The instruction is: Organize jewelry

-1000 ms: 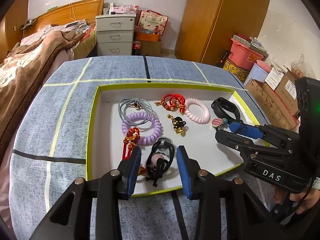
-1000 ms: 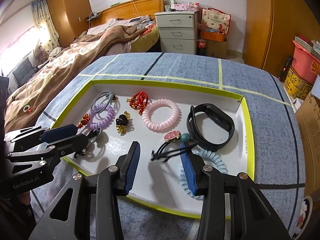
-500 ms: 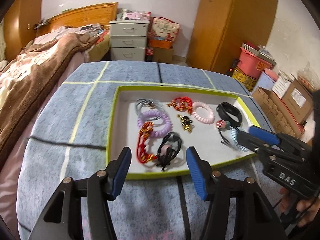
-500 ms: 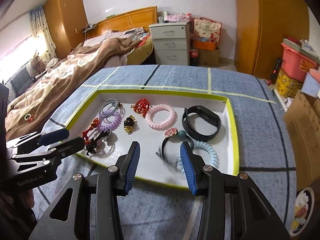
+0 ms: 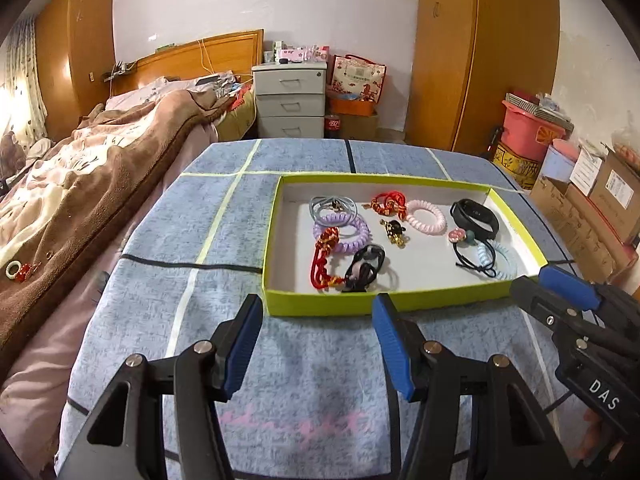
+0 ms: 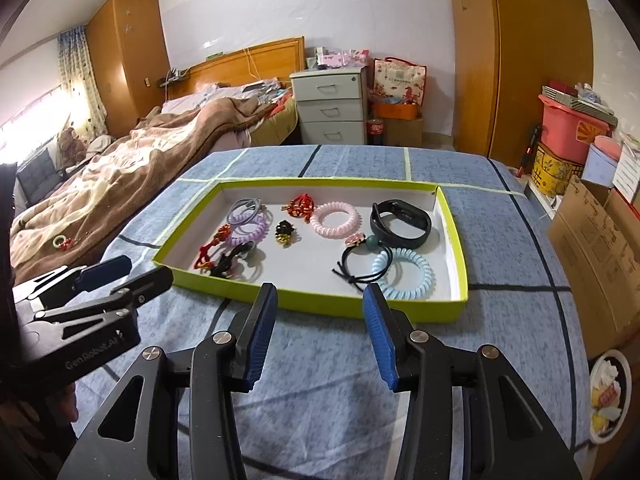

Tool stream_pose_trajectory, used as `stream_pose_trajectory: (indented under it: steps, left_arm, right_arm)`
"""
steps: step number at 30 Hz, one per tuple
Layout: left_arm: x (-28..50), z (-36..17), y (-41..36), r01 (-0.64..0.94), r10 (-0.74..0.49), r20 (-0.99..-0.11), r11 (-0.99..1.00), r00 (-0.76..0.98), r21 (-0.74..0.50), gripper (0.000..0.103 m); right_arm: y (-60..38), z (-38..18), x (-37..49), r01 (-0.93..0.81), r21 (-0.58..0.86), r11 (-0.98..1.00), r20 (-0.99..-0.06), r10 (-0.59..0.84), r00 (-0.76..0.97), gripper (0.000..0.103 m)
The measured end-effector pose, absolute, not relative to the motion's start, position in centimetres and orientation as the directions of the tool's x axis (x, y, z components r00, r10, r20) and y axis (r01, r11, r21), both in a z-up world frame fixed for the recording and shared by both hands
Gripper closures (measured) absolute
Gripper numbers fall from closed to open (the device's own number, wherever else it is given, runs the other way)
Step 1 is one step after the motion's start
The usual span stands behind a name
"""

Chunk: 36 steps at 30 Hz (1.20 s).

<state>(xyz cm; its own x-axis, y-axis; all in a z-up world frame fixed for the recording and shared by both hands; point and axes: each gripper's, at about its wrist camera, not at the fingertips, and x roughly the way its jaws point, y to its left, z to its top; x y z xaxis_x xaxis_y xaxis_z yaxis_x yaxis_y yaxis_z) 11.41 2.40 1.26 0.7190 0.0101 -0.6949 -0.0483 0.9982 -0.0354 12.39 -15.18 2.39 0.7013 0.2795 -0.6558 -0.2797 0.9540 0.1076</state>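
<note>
Jaws of both the left gripper [image 5: 318,344] and right gripper [image 6: 320,330] gape empty at lower frame, every visible piece already lying in the tray [image 5: 320,306], so little seems left.

Left claw [image 5: 318,312] and right claw [image 6: 320,300] — both gaping, empty.

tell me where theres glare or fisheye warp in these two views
Left wrist view: window glare at the far left edge, wardrobe bowed by the fisheye, dark corners. Right wrist view: blown-out window behind the curtain, straight tape lines on the tablecloth curve; tray stays sharp and evenly lit.
</note>
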Motion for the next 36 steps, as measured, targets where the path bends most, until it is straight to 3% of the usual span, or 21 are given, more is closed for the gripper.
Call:
stream_pose_trajectory:
  steps: [36]
  left_arm:
    - [9.2,1.4,1.6,-0.04,-0.01,-0.685,0.998,0.728,-0.057,0.044]
  right_arm:
    - [-15.0,1.6,10.6,-0.267,0.127,0.955,-0.661,0.282,0.695,0.057]
